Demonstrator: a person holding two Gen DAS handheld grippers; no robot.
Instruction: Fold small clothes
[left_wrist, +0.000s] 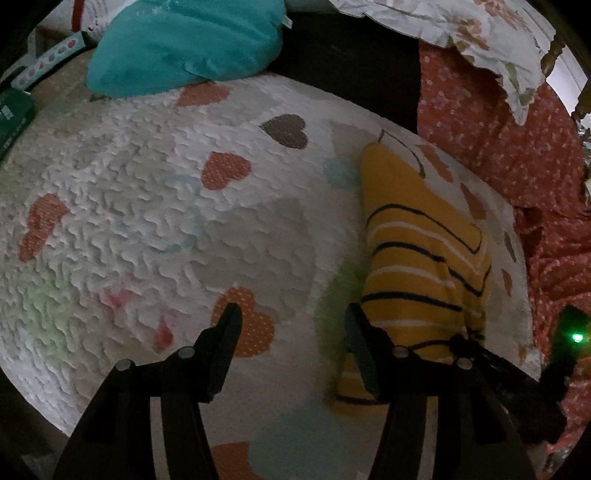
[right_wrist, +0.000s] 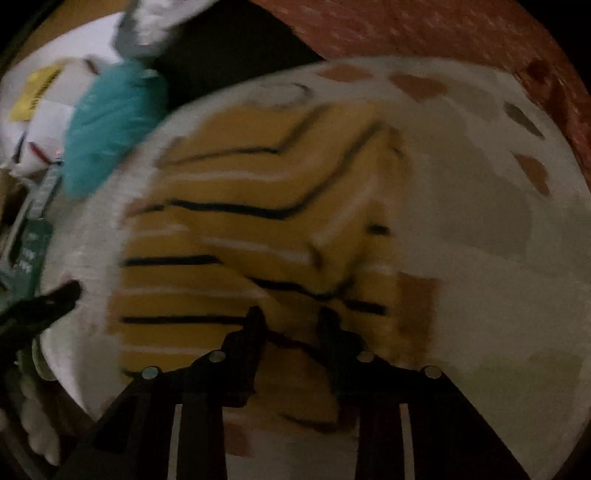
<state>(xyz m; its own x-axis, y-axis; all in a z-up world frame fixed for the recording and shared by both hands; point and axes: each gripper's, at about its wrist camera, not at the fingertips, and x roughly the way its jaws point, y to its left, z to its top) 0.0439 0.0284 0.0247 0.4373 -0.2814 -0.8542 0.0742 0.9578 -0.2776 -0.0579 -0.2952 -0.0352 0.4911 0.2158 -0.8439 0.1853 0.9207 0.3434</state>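
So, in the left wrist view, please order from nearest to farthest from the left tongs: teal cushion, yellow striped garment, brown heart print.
1. yellow striped garment, right, beside the left tongs.
2. brown heart print, ahead, mid-blanket.
3. teal cushion, far, upper left.

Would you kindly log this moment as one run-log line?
left gripper: open, over quilt | right gripper: jaws narrow, closure unclear, on yellow striped garment

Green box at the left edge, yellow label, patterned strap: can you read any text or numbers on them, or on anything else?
Green box: white print, too small to read.
Yellow label: dark print, blurred, unreadable.
Patterned strap: small pictures only, no words.
Striped yellow garment: no text visible.
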